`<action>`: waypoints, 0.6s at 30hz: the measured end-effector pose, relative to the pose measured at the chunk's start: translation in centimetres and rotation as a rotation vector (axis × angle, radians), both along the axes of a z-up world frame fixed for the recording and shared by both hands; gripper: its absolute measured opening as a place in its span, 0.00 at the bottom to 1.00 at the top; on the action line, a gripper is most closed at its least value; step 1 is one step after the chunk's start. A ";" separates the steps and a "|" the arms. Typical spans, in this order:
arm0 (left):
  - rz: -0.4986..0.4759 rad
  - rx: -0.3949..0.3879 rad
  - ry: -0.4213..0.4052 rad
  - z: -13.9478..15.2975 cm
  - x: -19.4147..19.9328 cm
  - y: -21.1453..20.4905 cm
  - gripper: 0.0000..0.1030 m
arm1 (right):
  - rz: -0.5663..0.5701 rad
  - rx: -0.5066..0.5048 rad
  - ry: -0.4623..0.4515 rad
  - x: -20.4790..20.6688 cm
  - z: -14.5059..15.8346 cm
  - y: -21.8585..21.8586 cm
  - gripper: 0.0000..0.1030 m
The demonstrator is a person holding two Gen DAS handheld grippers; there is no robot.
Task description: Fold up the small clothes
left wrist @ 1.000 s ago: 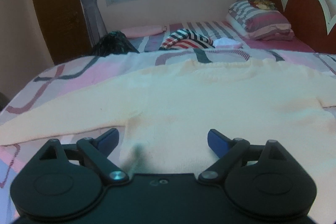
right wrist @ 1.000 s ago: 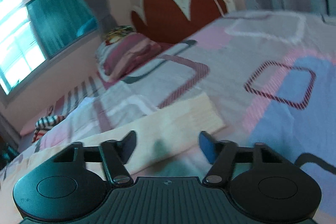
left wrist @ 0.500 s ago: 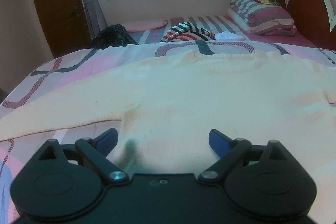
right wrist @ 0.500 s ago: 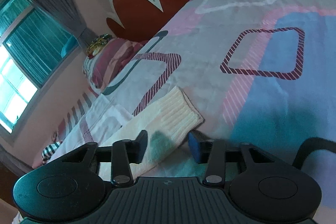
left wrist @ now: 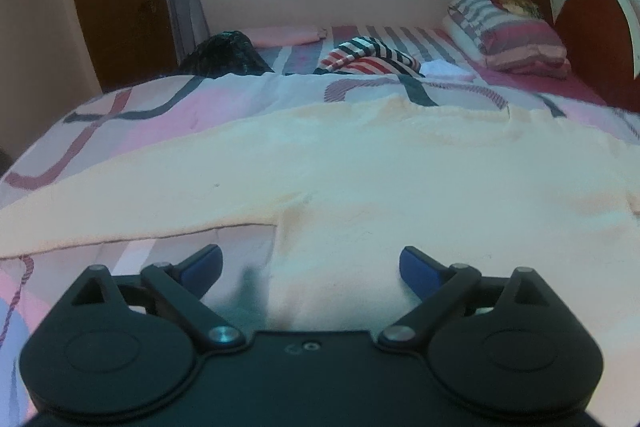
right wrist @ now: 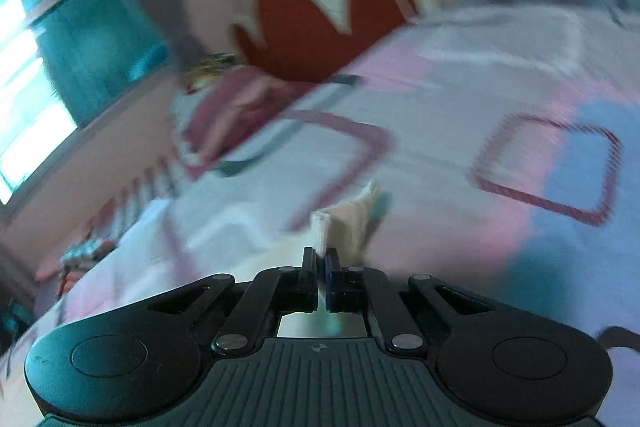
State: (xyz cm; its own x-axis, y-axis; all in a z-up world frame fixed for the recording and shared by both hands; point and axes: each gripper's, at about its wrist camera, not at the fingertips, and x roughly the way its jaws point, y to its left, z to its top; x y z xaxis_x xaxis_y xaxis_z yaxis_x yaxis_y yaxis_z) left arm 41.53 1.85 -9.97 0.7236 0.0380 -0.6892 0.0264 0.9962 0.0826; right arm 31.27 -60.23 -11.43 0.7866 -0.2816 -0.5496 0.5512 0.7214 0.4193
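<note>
1. Now my right gripper (right wrist: 321,269) is clamped on the sweater's cuff (right wrist: 344,223); my left gripper (left wrist: 310,261) gapes over its hem.
2. Cream sweater (left wrist: 380,179) lies flat on the bed (left wrist: 168,107).
3. Soft, floppy knit; I'd take cuffs and edges.

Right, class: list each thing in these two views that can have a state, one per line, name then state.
Sweater: spread flat on the bed, not yet folded.
Cuff: pinched and bunched up.
Right gripper: shut on the cuff.
Left gripper: open, holding nothing, over the sweater's lower side edge.
Striped garment: crumpled in a heap.
Pillow: lying by the headboard.
</note>
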 end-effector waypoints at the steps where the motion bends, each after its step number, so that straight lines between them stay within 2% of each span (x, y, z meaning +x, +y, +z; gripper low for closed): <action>1: 0.008 -0.008 -0.002 0.1 0.0 0.3 0.90 | 0.041 -0.022 -0.008 0.7 0.6 1.4 0.02; 4: 0.038 -0.038 -0.010 0.5 0.2 1.1 0.89 | 0.177 -0.052 -0.047 3.0 2.3 6.4 0.02; 8: 0.071 -0.059 -0.018 1.3 1.1 1.4 0.90 | 0.355 -0.045 -0.072 6.6 3.0 14.3 0.02; 14: 0.082 -0.069 -0.004 1.7 1.5 2.5 0.89 | 0.602 -0.101 -0.022 10.3 2.2 27.1 0.02; 15: 0.083 -0.081 0.006 1.7 1.4 2.7 0.85 | 0.633 -0.110 -0.018 10.7 1.8 29.0 0.02; 18: 0.066 -0.106 0.013 1.6 1.1 2.6 0.84 | 0.712 -0.126 -0.010 11.2 0.8 33.5 0.02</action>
